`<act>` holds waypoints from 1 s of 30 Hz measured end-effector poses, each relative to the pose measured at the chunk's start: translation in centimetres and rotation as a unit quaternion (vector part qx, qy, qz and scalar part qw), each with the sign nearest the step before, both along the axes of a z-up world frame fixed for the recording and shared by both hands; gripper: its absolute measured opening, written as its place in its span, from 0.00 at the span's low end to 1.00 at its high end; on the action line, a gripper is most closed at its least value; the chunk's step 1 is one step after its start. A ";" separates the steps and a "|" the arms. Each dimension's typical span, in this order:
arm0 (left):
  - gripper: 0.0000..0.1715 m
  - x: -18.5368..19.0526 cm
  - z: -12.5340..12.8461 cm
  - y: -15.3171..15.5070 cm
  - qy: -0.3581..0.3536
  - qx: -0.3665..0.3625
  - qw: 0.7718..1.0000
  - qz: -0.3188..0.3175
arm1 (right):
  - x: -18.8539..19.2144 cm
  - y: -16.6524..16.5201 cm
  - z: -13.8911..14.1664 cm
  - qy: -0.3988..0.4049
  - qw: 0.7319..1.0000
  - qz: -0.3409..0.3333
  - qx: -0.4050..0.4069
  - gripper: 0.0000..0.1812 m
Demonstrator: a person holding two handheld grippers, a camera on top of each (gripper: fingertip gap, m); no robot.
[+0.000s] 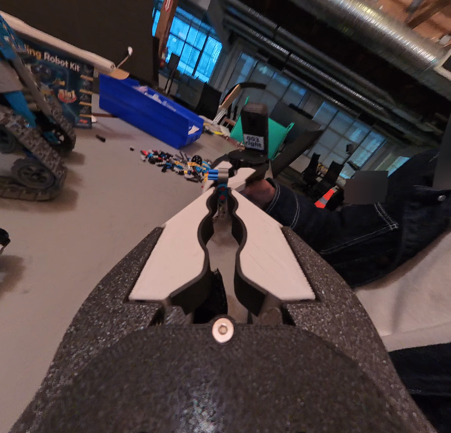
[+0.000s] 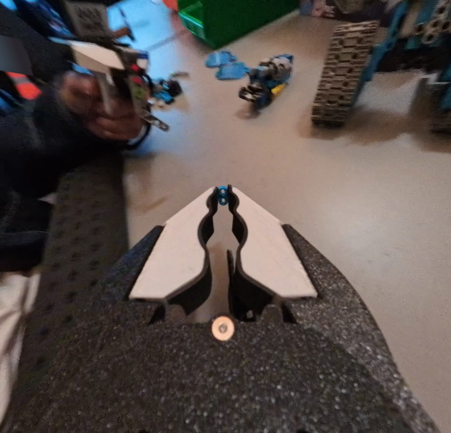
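My left gripper (image 1: 222,194) is shut on a small building-brick assembly (image 1: 221,189): a teal beam with red pins, a grey connector and blue pins at its top. I hold it in the air above the grey table (image 1: 102,226). The right gripper shows just beyond it in the left wrist view (image 1: 246,167), held by a hand. My right gripper (image 2: 222,192) is shut on a small blue two-hole connector (image 2: 222,199) above the table (image 2: 317,201). The left gripper with its assembly shows blurred at the left of the right wrist view (image 2: 127,84).
A pile of small loose parts (image 1: 175,162) lies mid-table. A blue bin (image 1: 148,109), a kit box (image 1: 58,89) and a tracked robot model (image 1: 31,141) stand at the left. In the right wrist view a green bin (image 2: 234,9), a small blue model (image 2: 266,80) and a tracked model (image 2: 341,72) stand ahead.
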State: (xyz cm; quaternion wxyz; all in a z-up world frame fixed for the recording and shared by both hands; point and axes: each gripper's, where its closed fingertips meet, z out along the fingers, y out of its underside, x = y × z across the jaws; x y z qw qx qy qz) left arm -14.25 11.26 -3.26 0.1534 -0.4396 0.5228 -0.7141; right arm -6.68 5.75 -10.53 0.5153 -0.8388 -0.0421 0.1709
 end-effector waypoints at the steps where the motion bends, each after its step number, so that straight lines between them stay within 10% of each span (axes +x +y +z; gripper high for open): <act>1: 0.03 0.2 -0.4 -0.2 0.009 0.008 1.000 0.001 | 1.0 -0.1 -0.7 -0.049 0.999 -0.018 -0.011 0.03; 9: 0.03 0.0 -0.1 -1.2 -0.003 0.009 1.000 -0.013 | 15.2 -6.7 -1.4 -0.273 0.921 -0.259 -0.097 0.03; 13: 0.03 0.1 -0.2 -0.9 0.006 -0.008 1.000 -0.011 | 20.6 -11.6 -0.7 -0.260 0.874 -0.387 -0.135 0.11; 19: 0.03 0.3 -0.2 -0.4 0.015 -0.037 0.999 -0.011 | 21.6 -13.4 0.5 -0.187 0.885 -0.411 -0.111 0.13; 24: 0.03 0.3 0.3 -1.1 0.009 -0.051 0.998 -0.025 | 7.4 -4.5 4.9 0.016 0.990 -0.131 0.049 0.13; 27: 0.03 0.2 0.2 -1.7 0.008 -0.043 0.998 -0.036 | -3.3 -0.9 7.2 0.153 0.981 0.058 0.103 0.14; 30: 0.03 0.0 0.3 -2.1 0.005 -0.043 0.998 -0.046 | -6.9 1.5 6.7 0.194 0.972 0.091 0.101 0.12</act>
